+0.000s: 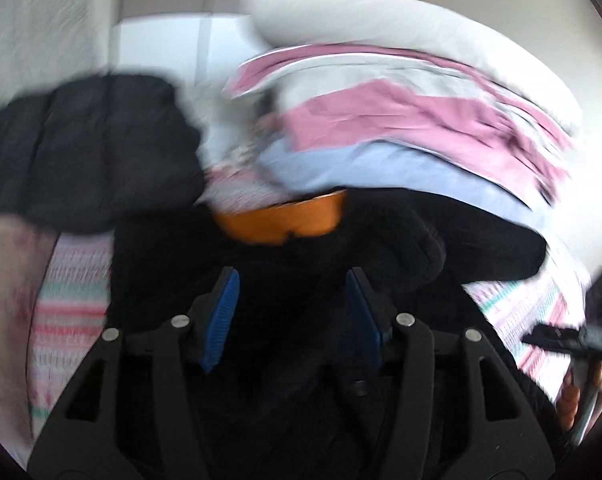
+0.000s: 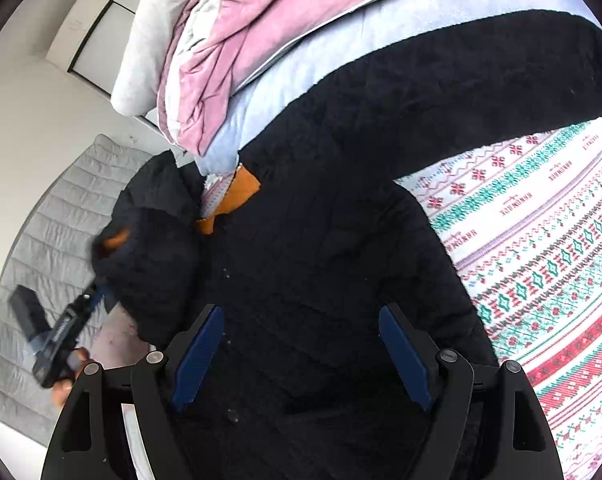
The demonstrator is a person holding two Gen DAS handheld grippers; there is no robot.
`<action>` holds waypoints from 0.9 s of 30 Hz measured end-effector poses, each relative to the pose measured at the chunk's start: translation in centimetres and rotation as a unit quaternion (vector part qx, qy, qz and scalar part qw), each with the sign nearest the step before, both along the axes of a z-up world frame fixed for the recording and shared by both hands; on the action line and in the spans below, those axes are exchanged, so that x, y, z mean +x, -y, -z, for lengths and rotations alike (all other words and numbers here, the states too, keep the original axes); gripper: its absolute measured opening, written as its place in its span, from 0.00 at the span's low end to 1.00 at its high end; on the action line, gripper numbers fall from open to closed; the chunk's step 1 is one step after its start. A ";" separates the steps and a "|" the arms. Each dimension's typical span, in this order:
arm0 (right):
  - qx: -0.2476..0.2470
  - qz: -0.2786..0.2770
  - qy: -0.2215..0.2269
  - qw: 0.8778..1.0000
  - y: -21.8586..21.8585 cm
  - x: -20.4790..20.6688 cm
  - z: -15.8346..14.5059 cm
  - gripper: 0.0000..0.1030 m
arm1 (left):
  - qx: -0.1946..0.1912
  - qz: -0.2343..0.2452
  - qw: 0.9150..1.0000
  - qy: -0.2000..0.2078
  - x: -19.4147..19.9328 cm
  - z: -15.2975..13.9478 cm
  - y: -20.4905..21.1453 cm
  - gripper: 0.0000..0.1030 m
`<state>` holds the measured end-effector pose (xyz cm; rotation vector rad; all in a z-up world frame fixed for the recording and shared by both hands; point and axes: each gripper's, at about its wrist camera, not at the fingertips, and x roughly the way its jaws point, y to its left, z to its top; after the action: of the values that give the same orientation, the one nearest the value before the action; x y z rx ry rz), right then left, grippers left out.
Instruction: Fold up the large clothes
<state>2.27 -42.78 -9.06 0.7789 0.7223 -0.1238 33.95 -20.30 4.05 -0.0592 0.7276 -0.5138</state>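
Two hand-held grippers: both over one black coat, nothing clamped in either.
Coat: large, black, quilted, spread on the bed; orange lining showing at the collar; one sleeve stretched toward the upper right in the right wrist view.
Bed cover: white with red and green knit-style bands, bare to the right of the coat.
Left hand-held gripper: jaws apart, blue pads clear of the fabric, dark coat below them; view heavily blurred.
Left side of coat: bunched and raised, blurred, the left hand-held gripper just beside it in the right wrist view; contact can't be read.
Right hand-held gripper: jaws wide, released, above the coat's lower front; sharp picture.
Bedding pile: pink, pale blue and white layers heaped past the collar, pale blue layer touching the coat's shoulder.
Grey quilted pad: at left, beside the bed.
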 end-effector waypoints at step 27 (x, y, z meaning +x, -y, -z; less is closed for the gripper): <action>0.122 -0.055 -0.035 0.990 -7.7 11.7 6.1 0.78 | 0.035 -0.187 0.972 -0.136 -1.2 7.5 -10.9 0.65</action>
<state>13.98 -35.12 -15.15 0.9699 0.8553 0.0381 32.76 -9.44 -3.48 -0.1991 0.9771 -0.1189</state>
